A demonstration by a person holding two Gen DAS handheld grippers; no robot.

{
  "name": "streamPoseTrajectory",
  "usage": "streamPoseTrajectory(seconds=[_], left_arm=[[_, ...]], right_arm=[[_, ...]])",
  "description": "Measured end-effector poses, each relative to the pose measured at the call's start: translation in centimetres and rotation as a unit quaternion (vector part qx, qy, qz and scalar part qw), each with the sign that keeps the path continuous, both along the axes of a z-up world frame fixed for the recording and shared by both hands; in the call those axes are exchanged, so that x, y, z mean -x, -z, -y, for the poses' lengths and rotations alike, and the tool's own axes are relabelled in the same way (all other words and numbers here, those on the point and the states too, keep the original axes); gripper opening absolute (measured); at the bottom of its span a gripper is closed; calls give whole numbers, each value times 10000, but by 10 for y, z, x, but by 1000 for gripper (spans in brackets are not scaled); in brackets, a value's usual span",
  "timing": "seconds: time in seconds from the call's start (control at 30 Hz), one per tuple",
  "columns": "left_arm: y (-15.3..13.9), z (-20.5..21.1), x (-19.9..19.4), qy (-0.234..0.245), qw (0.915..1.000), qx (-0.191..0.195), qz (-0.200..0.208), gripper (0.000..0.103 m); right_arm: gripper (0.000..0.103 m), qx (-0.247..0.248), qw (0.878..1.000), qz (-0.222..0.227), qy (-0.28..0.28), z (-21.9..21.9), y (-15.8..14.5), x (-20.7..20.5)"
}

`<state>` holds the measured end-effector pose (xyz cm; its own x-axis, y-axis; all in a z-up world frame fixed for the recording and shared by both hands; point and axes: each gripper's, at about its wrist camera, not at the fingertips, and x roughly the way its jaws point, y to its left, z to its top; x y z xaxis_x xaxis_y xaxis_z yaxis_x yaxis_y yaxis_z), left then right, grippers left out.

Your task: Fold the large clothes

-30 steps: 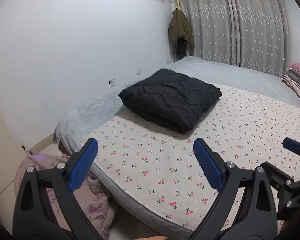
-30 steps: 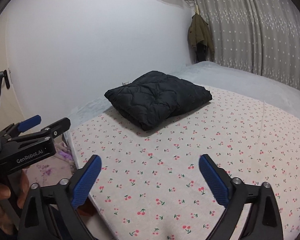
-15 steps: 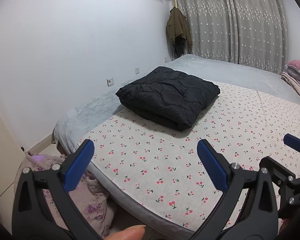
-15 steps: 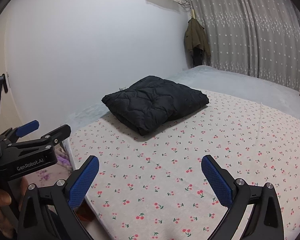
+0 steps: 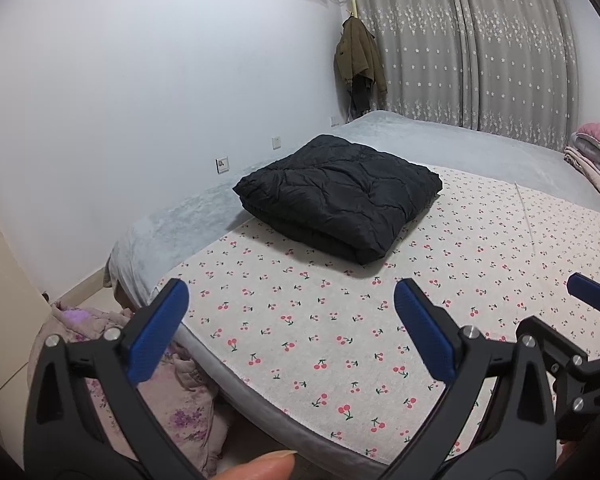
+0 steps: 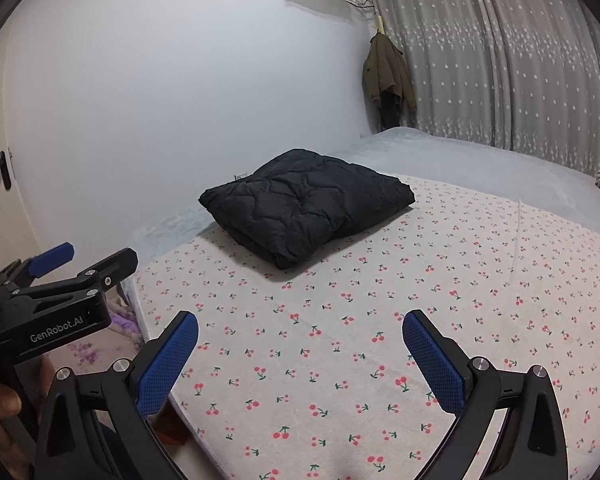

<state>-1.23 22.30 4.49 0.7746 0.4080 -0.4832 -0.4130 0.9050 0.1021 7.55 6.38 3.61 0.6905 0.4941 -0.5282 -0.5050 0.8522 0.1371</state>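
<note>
A black quilted garment lies folded into a thick square bundle on the cherry-print sheet of the bed; it also shows in the right wrist view. My left gripper is open and empty, held above the near corner of the bed, well short of the bundle. My right gripper is open and empty above the sheet, also short of the bundle. The left gripper shows at the left edge of the right wrist view.
A grey blanket covers the far side of the bed. A pink floral garment lies on the floor by the bed corner. Folded pink clothes are stacked at the right. An olive jacket hangs by the grey curtains.
Both grippers have drawn back and tilted up a little, so the black bundle sits a little farther away in both views. Both stay open and empty.
</note>
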Motion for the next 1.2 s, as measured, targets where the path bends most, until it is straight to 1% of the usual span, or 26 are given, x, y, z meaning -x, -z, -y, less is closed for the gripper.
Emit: streamPoseTrajectory(seconds=[0.33,1.2], left_arm=[[1,3,0,-10,10000,-16,-50,102],[3,4,-2,-13,9999,-37,-96,102]], right_arm=[[103,148,9998,154,18,0,0,6],[103,113,9999,98,28,3,1,4]])
